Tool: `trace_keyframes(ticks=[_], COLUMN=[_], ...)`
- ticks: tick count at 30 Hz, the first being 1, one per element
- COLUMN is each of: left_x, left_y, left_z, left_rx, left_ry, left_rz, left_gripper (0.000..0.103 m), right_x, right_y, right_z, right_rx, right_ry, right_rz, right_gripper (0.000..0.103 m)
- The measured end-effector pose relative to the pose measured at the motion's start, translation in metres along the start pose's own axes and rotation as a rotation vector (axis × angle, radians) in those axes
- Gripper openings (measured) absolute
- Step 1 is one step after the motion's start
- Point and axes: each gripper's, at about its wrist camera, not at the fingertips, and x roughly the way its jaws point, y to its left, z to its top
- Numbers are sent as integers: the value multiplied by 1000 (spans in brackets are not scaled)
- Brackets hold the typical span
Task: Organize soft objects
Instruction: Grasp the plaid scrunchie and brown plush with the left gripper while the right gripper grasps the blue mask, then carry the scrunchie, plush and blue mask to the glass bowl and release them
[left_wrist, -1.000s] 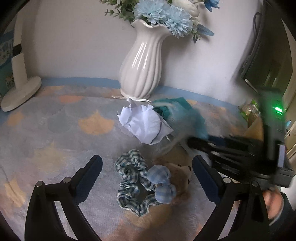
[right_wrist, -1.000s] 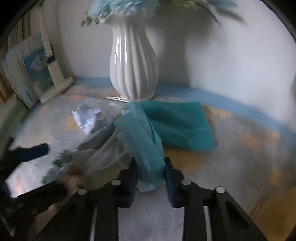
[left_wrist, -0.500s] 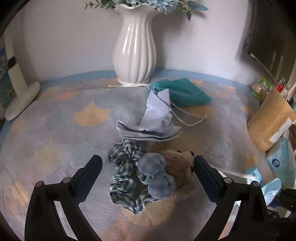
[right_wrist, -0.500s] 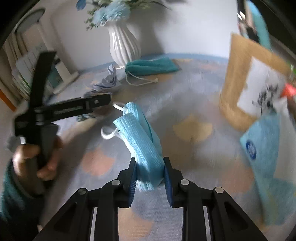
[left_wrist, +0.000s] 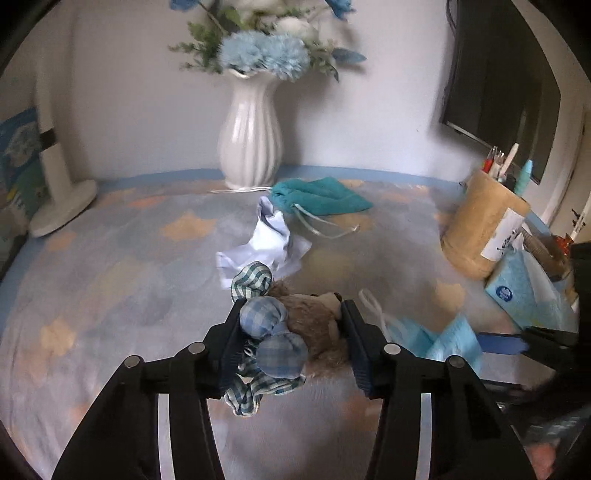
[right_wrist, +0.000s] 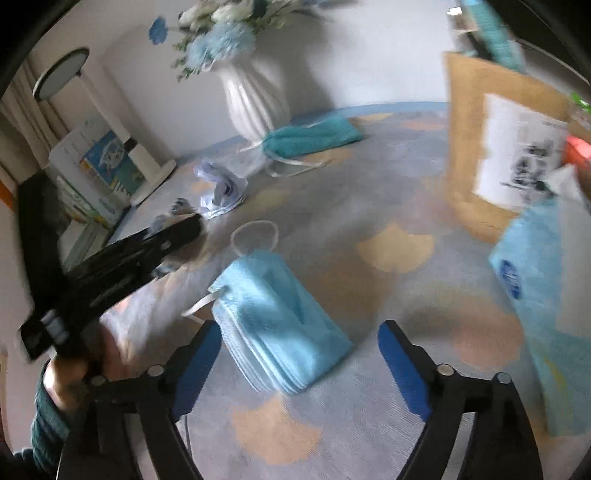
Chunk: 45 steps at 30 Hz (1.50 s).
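Observation:
A brown plush bear with a blue gingham bow, on a checked scrunchie, lies on the patterned mat. My left gripper has its jaws closing on it, with both pads pressing its sides. A light blue face mask lies folded on the mat between the jaws of my right gripper. Those jaws are opening, and neither pad touches the mask. The mask also shows at the right of the left wrist view. A teal drawstring pouch and a crumpled white cloth lie near the vase.
A white vase of blue flowers stands at the back wall. A tan pen holder and a blue tissue pack stand at the right. At the left are a white stand base and books. A hand holds the left gripper.
My left gripper moved forward and closed around the plush bear. My right gripper carried the mask away from the vase to the right, then opened and left it on the mat.

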Motion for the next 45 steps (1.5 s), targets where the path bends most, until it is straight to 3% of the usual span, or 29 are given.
trace_keyframes(ticks=[5, 10, 14, 16, 20, 25, 30, 34, 37, 45], left_x=[-5, 2, -3, -5, -4, -28, -48, -42, -22, 50], left_y=[16, 10, 0, 1, -7, -53, -130, -190, -236, -307], left_z=[-12, -11, -15, -15, -3, 51, 123, 156, 168, 180], left_rx=[-66, -18, 34, 32, 19, 89, 183, 196, 218, 196], left_ry=[4, 14, -17, -23, 0, -100, -195, -177, -137, -5], left_rz=[19, 61, 100, 109, 138, 22, -102, -214, -262, -318], left_gripper=[47, 48, 48, 48, 48, 48, 48, 48, 48, 49], right_x=[16, 22, 20, 18, -3, -77, -165, -208, -225, -224], right_y=[28, 46, 69, 76, 58, 43, -7, -81, -147, -246], right_z=[-6, -9, -26, -31, -25, 5, 38, 59, 65, 72], right_rx=[-118, -222, -354, -394, -296, -241, -112, 69, 207, 395], right_ry=[-18, -49, -69, -88, -113, -260, -416, -463, -450, -378], right_rz=[-121, -158, -226, -265, -242, -295, -348, -371, -395, -438], right_gripper=[89, 44, 31, 29, 28, 28, 28, 28, 28, 28])
